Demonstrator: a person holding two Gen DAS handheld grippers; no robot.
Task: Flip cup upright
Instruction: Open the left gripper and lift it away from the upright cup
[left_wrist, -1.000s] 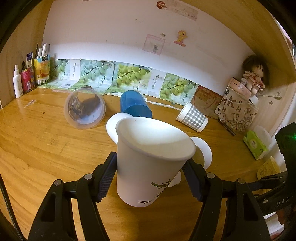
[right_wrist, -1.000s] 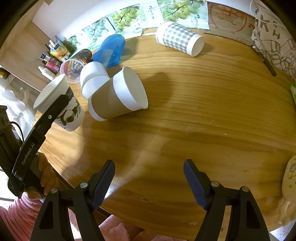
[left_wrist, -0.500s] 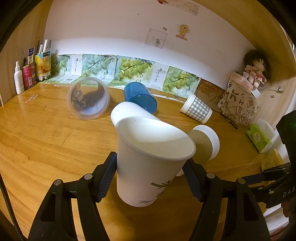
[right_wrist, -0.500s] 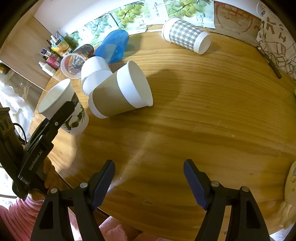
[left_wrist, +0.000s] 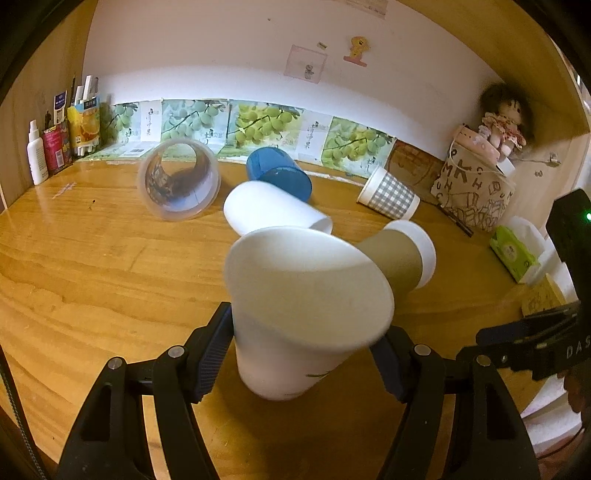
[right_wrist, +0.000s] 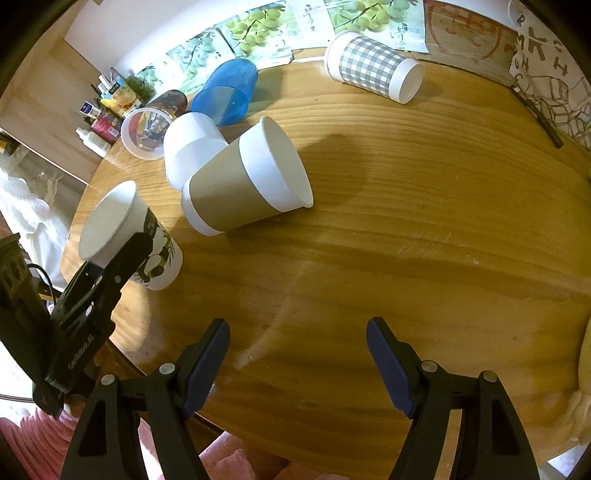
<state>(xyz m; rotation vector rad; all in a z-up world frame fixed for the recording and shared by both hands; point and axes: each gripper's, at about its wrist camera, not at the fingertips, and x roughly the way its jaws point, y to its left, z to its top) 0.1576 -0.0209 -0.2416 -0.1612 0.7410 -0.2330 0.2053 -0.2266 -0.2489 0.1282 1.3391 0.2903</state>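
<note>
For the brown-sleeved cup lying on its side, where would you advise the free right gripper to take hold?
I would grip the brown-sleeved cup across its sleeve, mid-body, with the right gripper coming from above. It lies on its side, mouth toward the open table, and a white cup crowds its base.

Wood table (right_wrist: 424, 236) w/ cups on sides: brown-sleeved (right_wrist: 243, 184), plain white (right_wrist: 188, 147), blue (right_wrist: 225, 92), clear (right_wrist: 142, 133), checked (right_wrist: 373, 70).

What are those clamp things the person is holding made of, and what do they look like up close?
Both tongs, left and right, look like black plastic clamps with silver rivets and dark blue ribbed pads on the fingertips. The left body carries white lettering and a thin black cable; the right has a small green light. A pink sleeve shows underneath.
</note>
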